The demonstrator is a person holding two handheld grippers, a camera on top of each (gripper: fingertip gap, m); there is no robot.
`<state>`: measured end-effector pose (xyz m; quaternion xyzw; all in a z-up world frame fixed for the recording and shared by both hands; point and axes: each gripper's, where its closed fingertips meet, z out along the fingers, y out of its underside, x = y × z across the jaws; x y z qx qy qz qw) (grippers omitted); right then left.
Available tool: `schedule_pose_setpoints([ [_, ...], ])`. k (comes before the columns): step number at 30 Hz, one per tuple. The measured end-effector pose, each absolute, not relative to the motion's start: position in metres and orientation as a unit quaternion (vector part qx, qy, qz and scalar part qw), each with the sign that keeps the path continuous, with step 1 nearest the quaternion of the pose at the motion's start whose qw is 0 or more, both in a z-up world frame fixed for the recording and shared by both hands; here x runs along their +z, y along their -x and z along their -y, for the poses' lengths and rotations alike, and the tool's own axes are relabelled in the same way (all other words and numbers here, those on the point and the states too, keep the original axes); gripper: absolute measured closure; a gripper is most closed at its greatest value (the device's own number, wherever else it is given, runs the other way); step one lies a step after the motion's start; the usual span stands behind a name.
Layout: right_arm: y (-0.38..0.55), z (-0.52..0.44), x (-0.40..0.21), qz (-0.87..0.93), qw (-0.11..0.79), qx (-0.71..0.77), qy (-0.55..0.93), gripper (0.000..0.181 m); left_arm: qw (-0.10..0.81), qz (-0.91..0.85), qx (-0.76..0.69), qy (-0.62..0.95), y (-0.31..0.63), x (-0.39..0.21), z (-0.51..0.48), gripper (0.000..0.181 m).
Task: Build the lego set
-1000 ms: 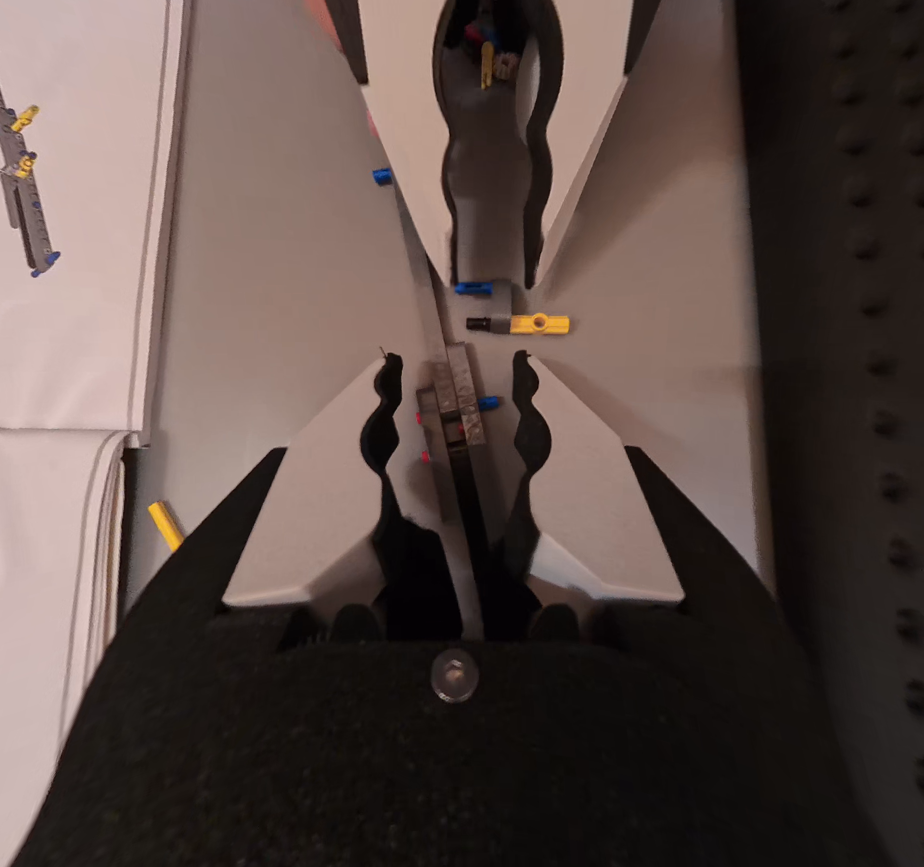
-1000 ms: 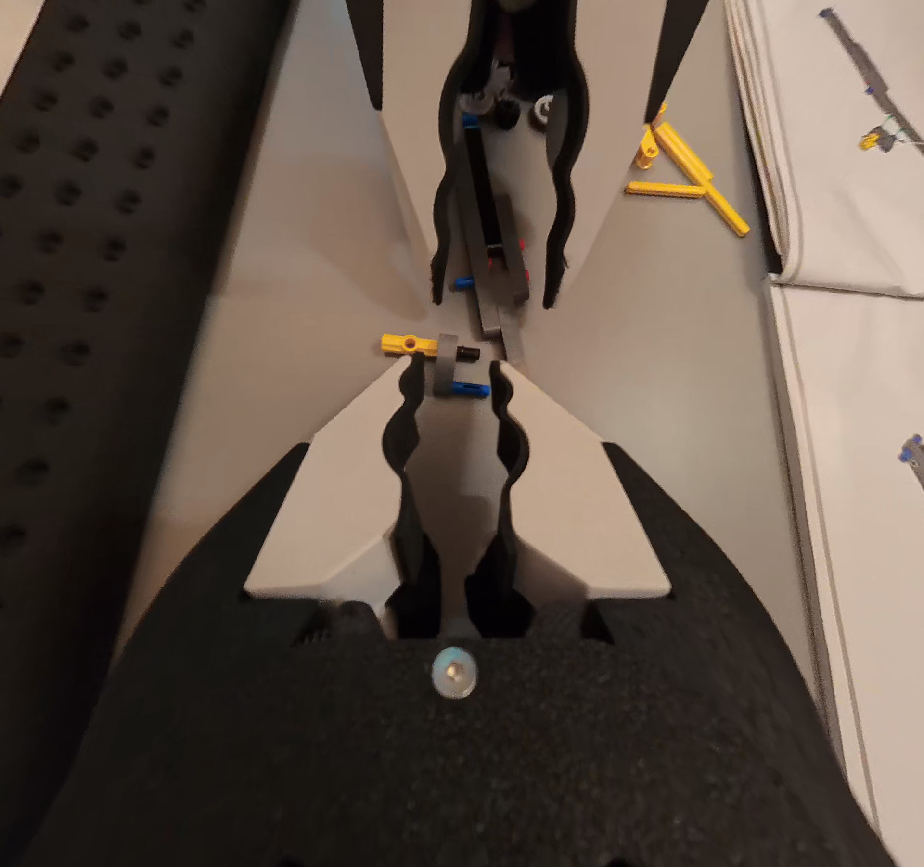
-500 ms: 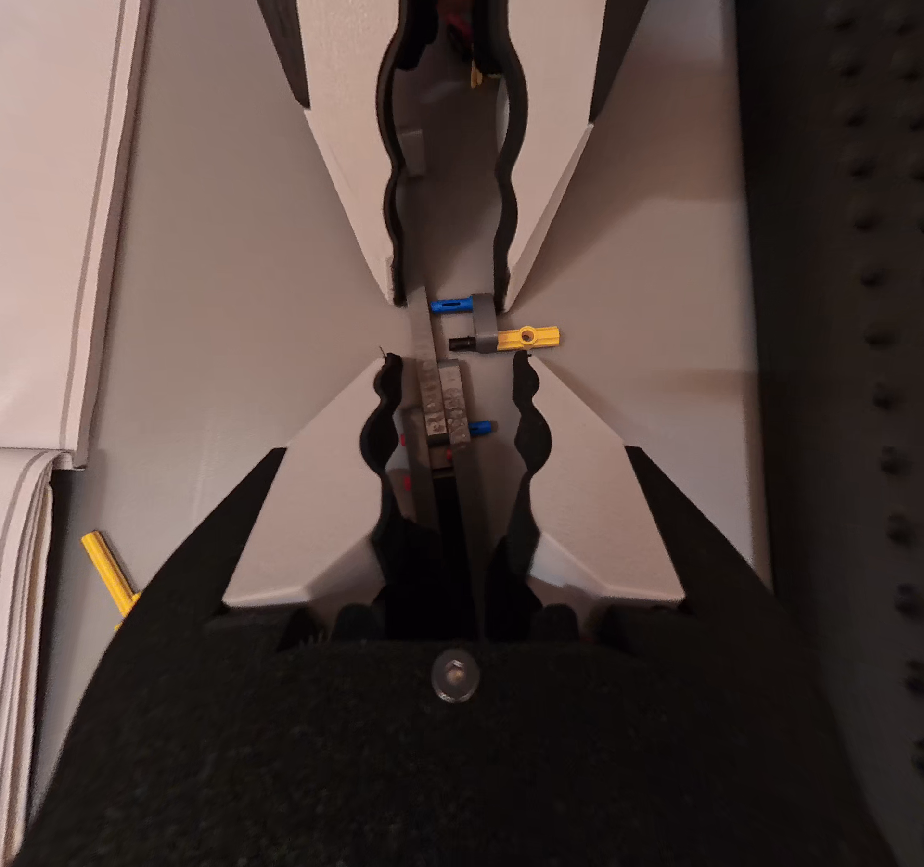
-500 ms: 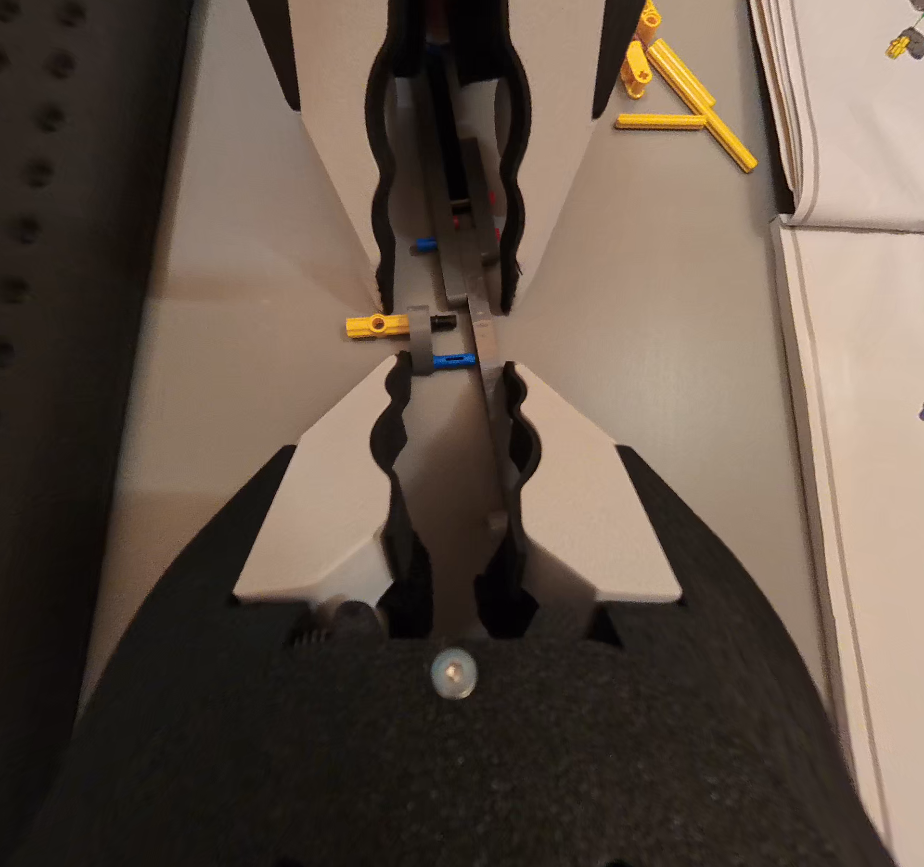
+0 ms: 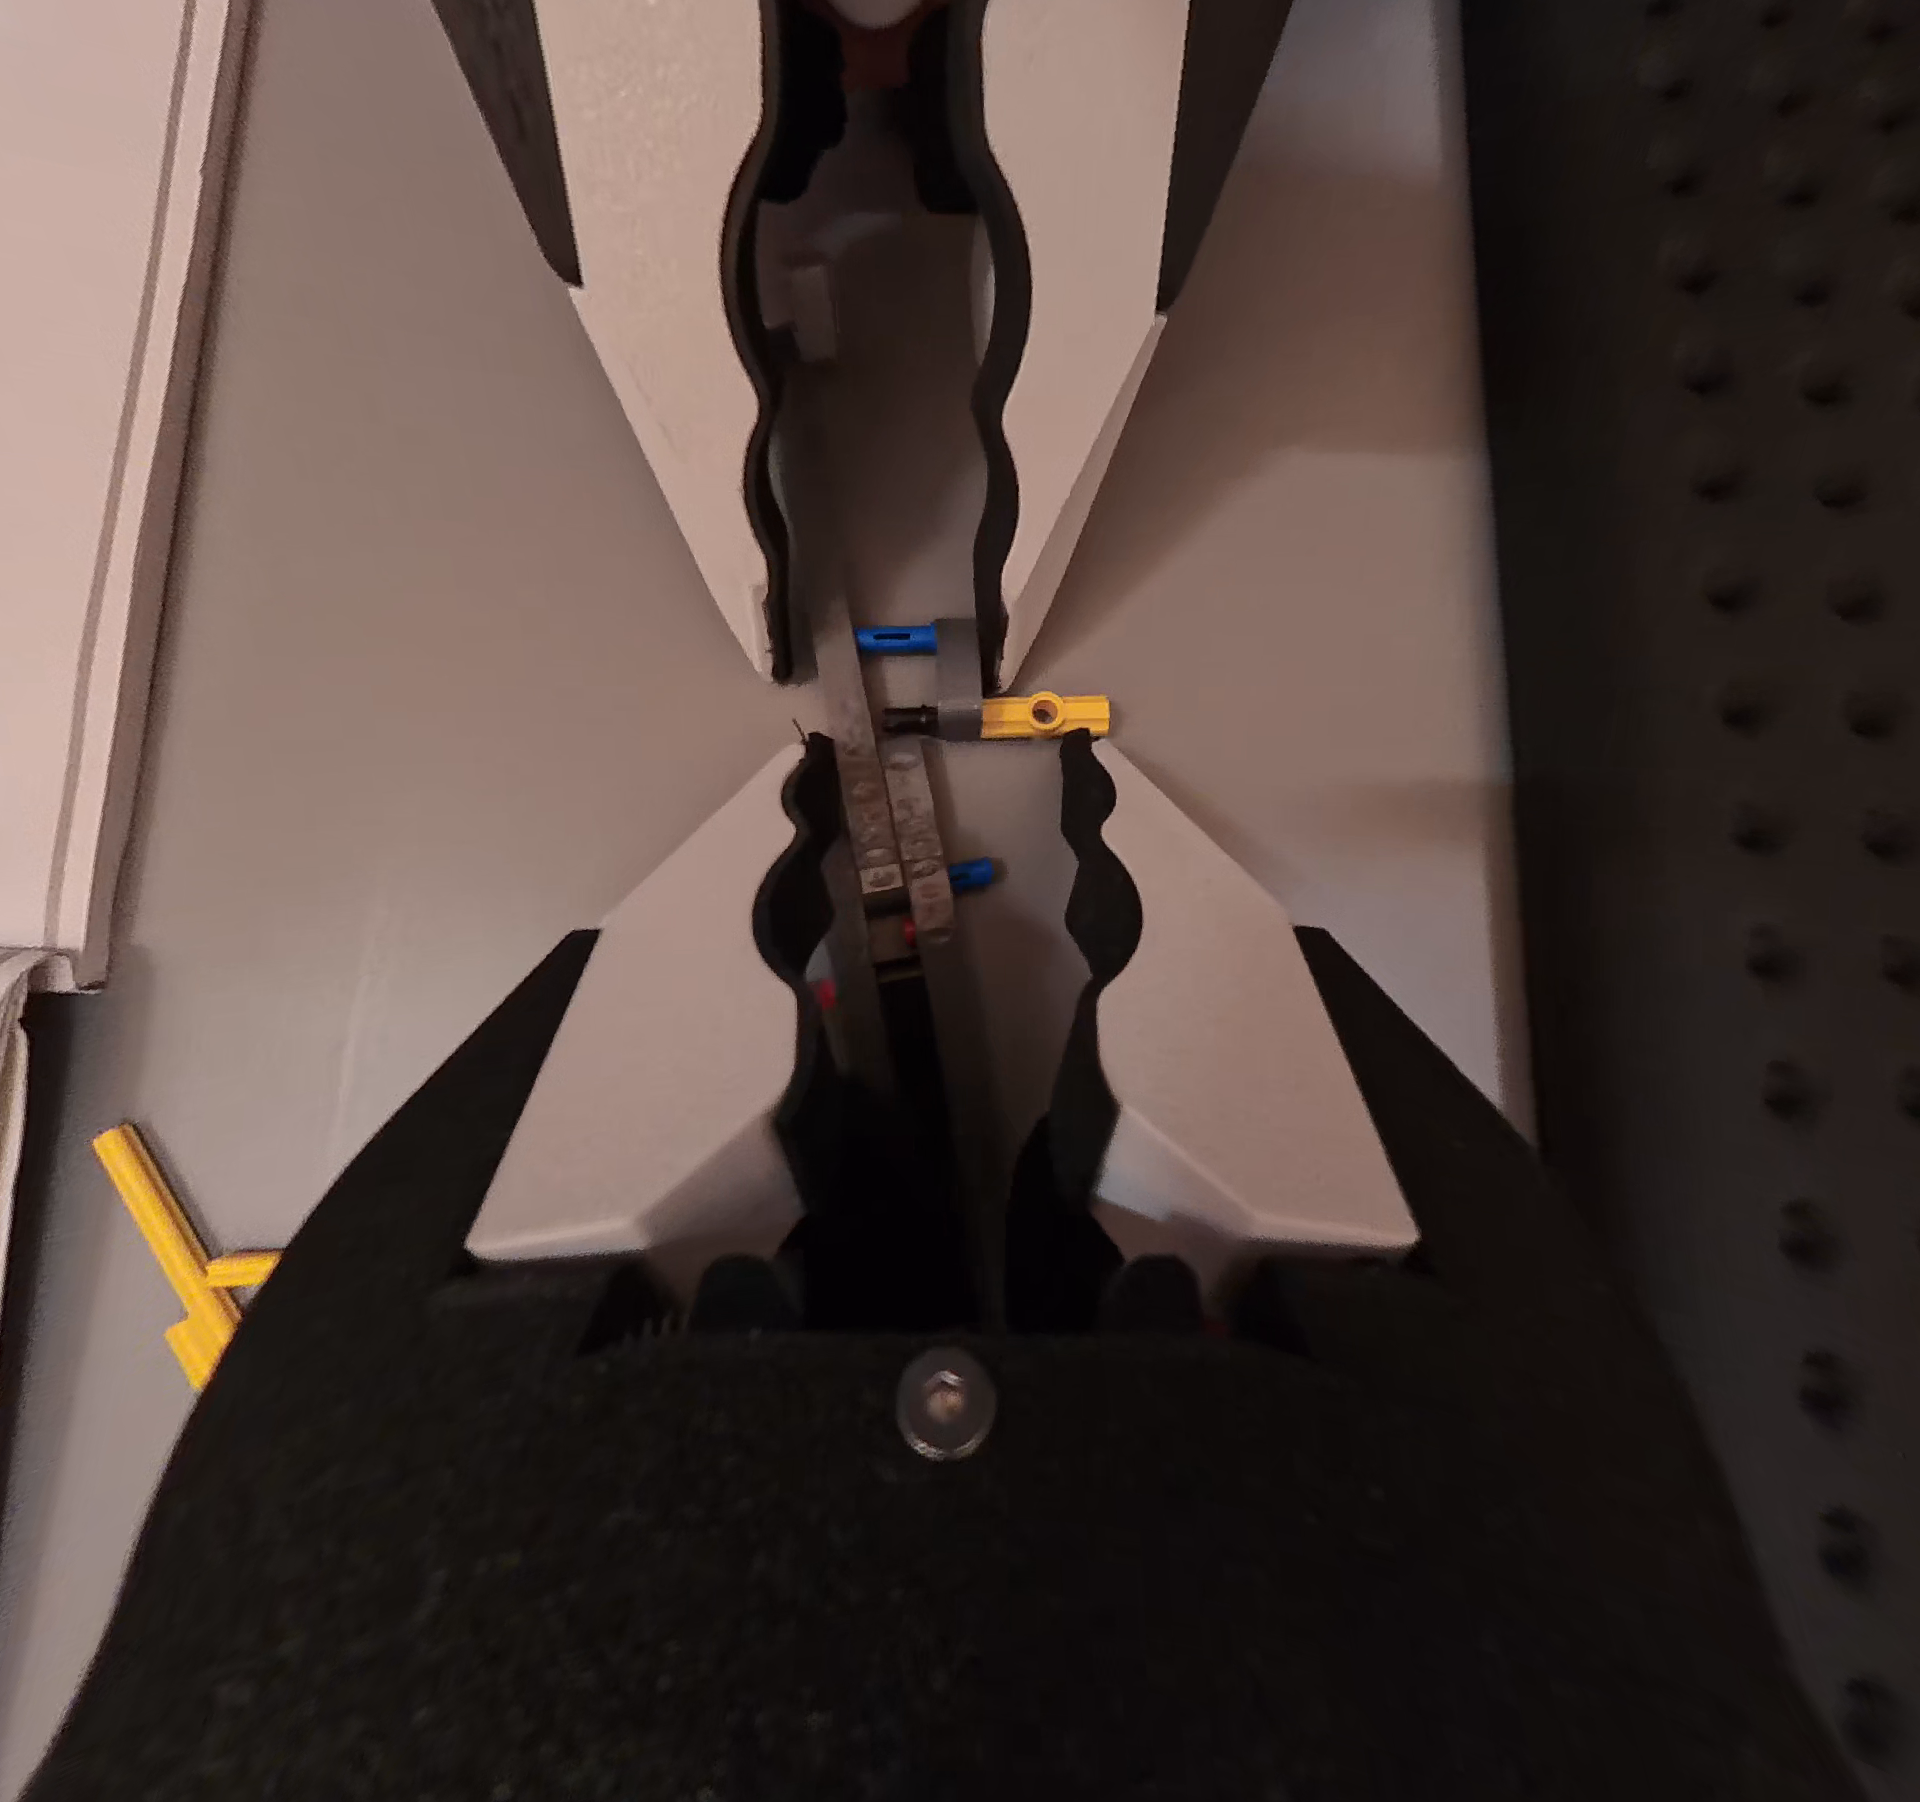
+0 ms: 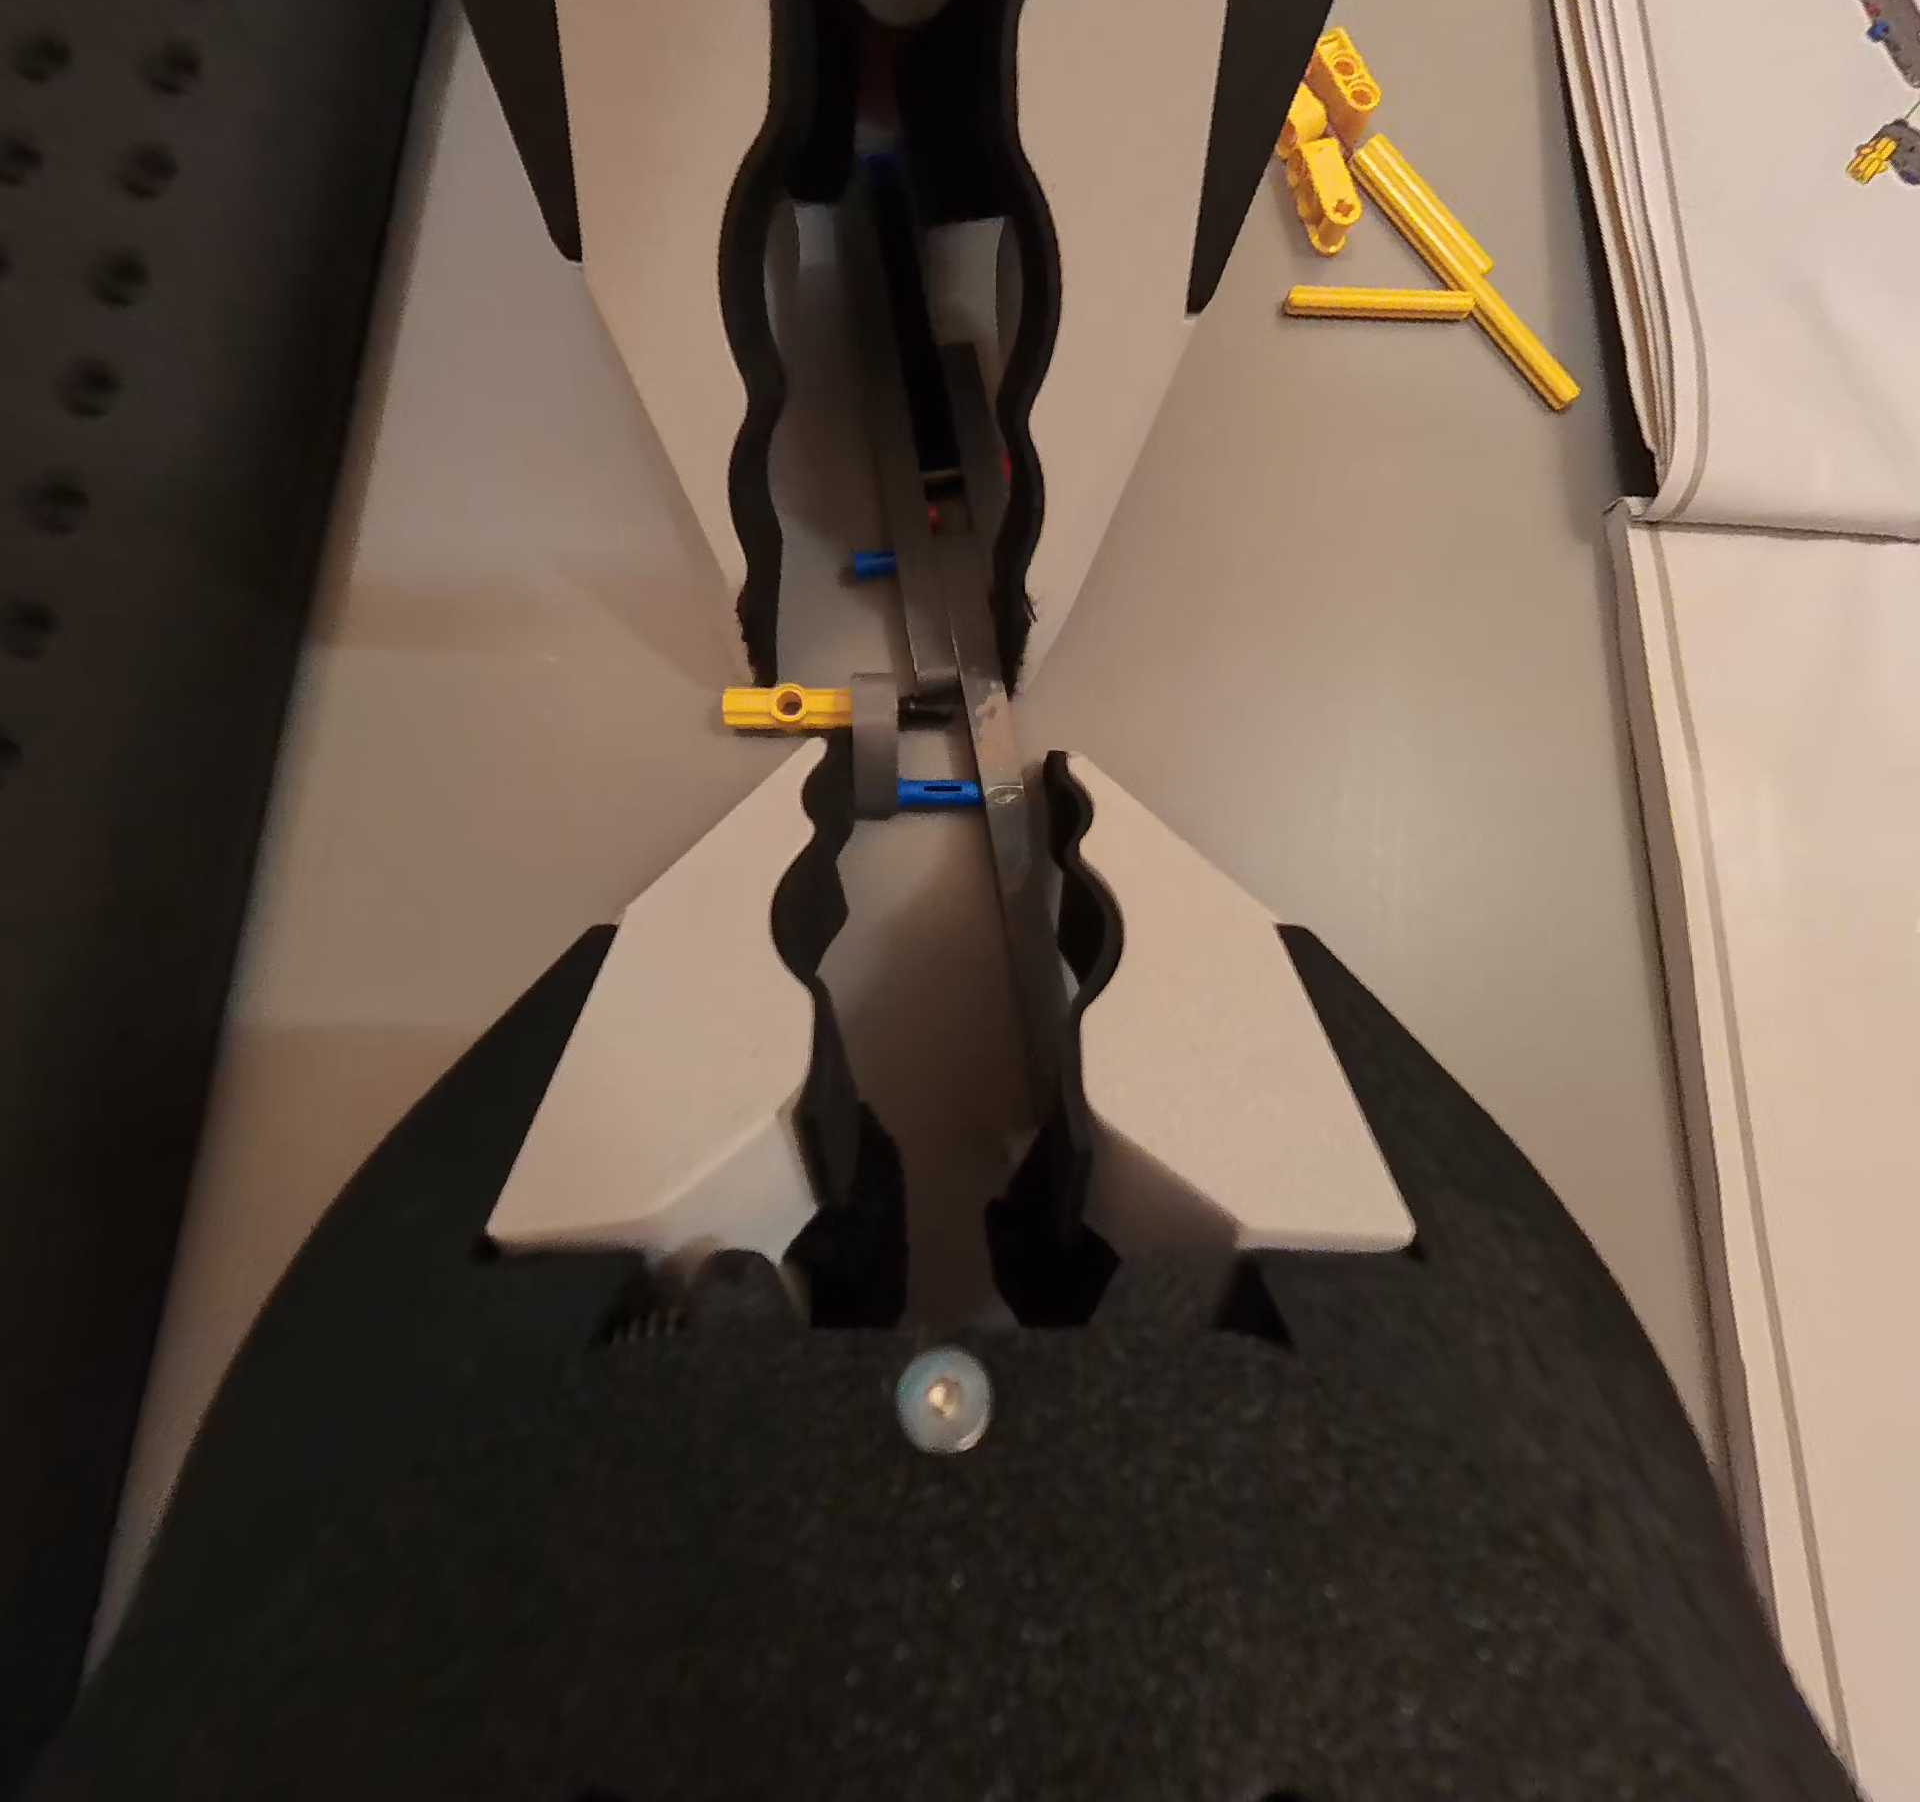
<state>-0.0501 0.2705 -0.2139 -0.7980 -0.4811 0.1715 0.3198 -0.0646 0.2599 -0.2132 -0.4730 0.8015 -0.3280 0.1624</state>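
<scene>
Between the fingers of the left gripper [image 5: 940,750], at the centre of the left wrist view, a long grey beam assembly [image 5: 899,848] is seen, with a blue pin [image 5: 971,872] and red pins set in it; whether the spread jaws press on it cannot be told. Just beyond, at mid-frame, a small sub-assembly [image 5: 961,682] of a short grey beam, a blue pin, a black pin and a yellow connector [image 5: 1044,713] is held against the beam's far end by the right gripper [image 6: 935,776], whose jaws stand apart with the short beam at one tip and the long beam along the other; a firm clamp cannot be confirmed.

The build is judged to be early: a few pieces are joined, and the sub-assembly is not yet seated. Yellow axles and connectors [image 6: 1392,214] lie unused at the upper right of the right wrist view.

A pale grey tabletop [image 5: 364,609] is shown, with an open instruction booklet [image 6: 1787,713] at the right edge there and a dark dimpled panel [image 5: 1714,609] at the right edge of the left wrist view. Nothing more of the room is shown.
</scene>
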Motion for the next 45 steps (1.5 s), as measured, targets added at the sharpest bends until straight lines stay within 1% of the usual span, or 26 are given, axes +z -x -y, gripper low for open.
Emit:
schedule_pose_setpoints([
  [4,0.049,-0.269,-0.214,0.485,0.323,0.168,0.795,0.142,0.158,-0.8,-0.333,0.474,0.065,-0.213,-0.261,0.141],
  [8,0.045,-0.267,-0.213,0.481,0.326,0.164,0.797,0.141,0.185,-0.796,-0.333,0.47,0.061,-0.207,-0.266,0.143],
  [12,0.044,-0.267,-0.214,0.475,0.325,0.169,0.8,0.142,0.215,-0.799,-0.343,0.445,0.056,-0.195,-0.258,0.153],
  [16,0.044,-0.267,-0.214,0.475,0.326,0.169,0.8,0.147,0.207,-0.809,-0.318,0.449,0.057,-0.204,-0.255,0.156],
  [19,0.044,-0.267,-0.214,0.474,0.329,0.172,0.799,0.148,0.206,-0.807,-0.314,0.456,0.057,-0.207,-0.252,0.166],
  [26,0.043,-0.266,-0.214,0.488,0.336,0.171,0.787,0.15,0.222,-0.793,-0.308,0.477,0.056,-0.207,-0.252,0.167],
  [30,0.044,-0.266,-0.213,0.493,0.343,0.171,0.781,0.151,0.217,-0.804,-0.311,0.458,0.058,-0.206,-0.25,0.167],
  [32,0.044,-0.265,-0.213,0.493,0.333,0.172,0.785,0.15,0.215,-0.814,-0.309,0.442,0.059,-0.206,-0.249,0.167],
  [33,0.045,-0.264,-0.213,0.494,0.327,0.174,0.786,0.15,0.21,-0.818,-0.311,0.436,0.059,-0.206,-0.249,0.167],
  [35,0.046,-0.265,-0.214,0.488,0.322,0.175,0.792,0.14,0.198,-0.824,-0.317,0.426,0.06,-0.207,-0.249,0.167],
  [37,0.047,-0.265,-0.214,0.484,0.312,0.179,0.798,0.139,0.184,-0.829,-0.324,0.418,0.062,-0.207,-0.248,0.167],
  [40,0.048,-0.265,-0.213,0.483,0.312,0.179,0.798,0.145,0.172,-0.83,-0.331,0.415,0.062,-0.207,-0.249,0.169],
  [41,0.048,-0.265,-0.213,0.483,0.312,0.181,0.798,0.146,0.172,-0.831,-0.33,0.414,0.062,-0.207,-0.25,0.174],
  [43,0.049,-0.265,-0.213,0.481,0.314,0.18,0.798,0.149,0.174,-0.835,-0.325,0.408,0.061,-0.207,-0.253,0.174],
  [45,0.049,-0.266,-0.213,0.482,0.319,0.181,0.796,0.15,0.172,-0.84,-0.323,0.401,0.062,-0.207,-0.253,0.174],
])
